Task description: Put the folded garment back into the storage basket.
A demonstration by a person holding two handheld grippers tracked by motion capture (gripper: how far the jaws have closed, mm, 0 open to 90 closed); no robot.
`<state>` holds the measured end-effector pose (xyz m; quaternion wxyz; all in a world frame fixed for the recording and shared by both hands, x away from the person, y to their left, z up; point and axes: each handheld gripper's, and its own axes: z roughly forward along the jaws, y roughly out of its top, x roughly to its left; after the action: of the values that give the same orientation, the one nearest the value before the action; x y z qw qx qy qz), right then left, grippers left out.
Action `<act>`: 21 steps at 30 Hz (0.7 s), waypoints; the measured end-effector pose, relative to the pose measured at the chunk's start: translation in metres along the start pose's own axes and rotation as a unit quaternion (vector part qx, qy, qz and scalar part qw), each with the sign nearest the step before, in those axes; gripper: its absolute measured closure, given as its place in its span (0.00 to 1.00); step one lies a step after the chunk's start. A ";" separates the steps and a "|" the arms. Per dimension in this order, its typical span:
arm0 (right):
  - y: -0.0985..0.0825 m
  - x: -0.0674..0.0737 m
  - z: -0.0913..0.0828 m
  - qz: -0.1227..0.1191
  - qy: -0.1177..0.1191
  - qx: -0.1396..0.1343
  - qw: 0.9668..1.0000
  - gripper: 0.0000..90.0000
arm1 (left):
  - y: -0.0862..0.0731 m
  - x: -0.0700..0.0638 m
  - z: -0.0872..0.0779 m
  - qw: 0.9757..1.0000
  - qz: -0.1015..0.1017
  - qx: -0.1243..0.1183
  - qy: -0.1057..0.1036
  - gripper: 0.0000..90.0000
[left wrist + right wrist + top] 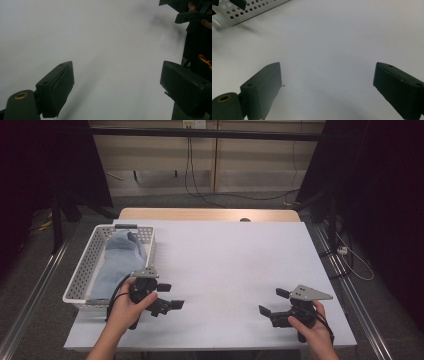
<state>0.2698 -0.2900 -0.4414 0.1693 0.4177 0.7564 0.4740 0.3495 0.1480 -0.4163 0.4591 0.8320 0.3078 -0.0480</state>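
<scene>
A white perforated basket (85, 265) stands at the table's left side, and a blue-grey cloth (117, 262) lies inside it. My left gripper (170, 295) rests low over the white tabletop just right of the basket's near corner, open, with nothing between its jaws. In the left gripper view, the left gripper (117, 82) faces bare white surface, and the other gripper (190, 15) is at the top right. My right gripper (273, 301) is near the table's front right, open and empty, pointing left. The right gripper view has the right gripper (327, 85) over bare tabletop, with the basket's wall (249, 10) far off.
The white table surface (225, 265) spreads between the two grippers. A wooden strip (210, 214) runs along the far edge. Cables hang on the wall behind, and dark curtains flank both sides. The table's right edge (183, 50) appears in the left gripper view.
</scene>
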 end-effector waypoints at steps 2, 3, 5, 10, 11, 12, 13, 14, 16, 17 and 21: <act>0.000 0.000 0.000 -0.001 0.000 0.000 1.000 0.08 | -0.001 0.000 0.000 1.000 0.000 -0.002 -0.002 0.14; 0.000 0.000 0.000 -0.001 0.001 0.000 1.000 0.08 | -0.001 0.000 -0.001 1.000 0.000 -0.004 -0.003 0.14; 0.000 0.000 0.000 0.000 0.000 0.000 1.000 0.08 | -0.001 0.000 -0.002 1.000 0.000 -0.004 -0.004 0.13; -0.001 0.000 -0.001 -0.001 0.001 0.001 1.000 0.08 | -0.003 -0.001 -0.002 1.000 0.007 -0.006 -0.009 0.14; -0.001 0.000 -0.001 -0.001 0.001 0.001 1.000 0.08 | -0.003 -0.001 -0.002 1.000 0.006 -0.007 -0.009 0.14; -0.001 0.000 0.000 -0.001 0.001 0.001 1.000 0.08 | -0.003 -0.001 -0.002 1.000 0.005 -0.008 -0.007 0.14; -0.001 -0.001 0.000 -0.001 0.001 0.001 1.000 0.08 | -0.003 -0.001 -0.002 1.000 0.008 -0.006 -0.006 0.14; -0.001 -0.001 0.000 -0.001 0.001 0.002 1.000 0.08 | -0.003 -0.001 -0.002 1.000 0.008 -0.006 -0.004 0.13; -0.001 -0.001 -0.001 -0.001 0.001 0.001 1.000 0.08 | -0.003 -0.002 -0.001 1.000 0.007 -0.007 -0.005 0.13; -0.001 -0.001 -0.001 -0.001 0.001 0.001 1.000 0.08 | -0.004 -0.002 -0.001 1.000 0.006 -0.008 -0.005 0.13; -0.001 -0.001 -0.001 -0.002 0.002 0.001 1.000 0.08 | -0.004 -0.003 -0.001 1.000 0.008 -0.009 -0.004 0.13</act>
<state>0.2690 -0.2913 -0.4419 0.1686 0.4155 0.7582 0.4734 0.3444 0.1492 -0.4173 0.4681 0.8299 0.3001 -0.0451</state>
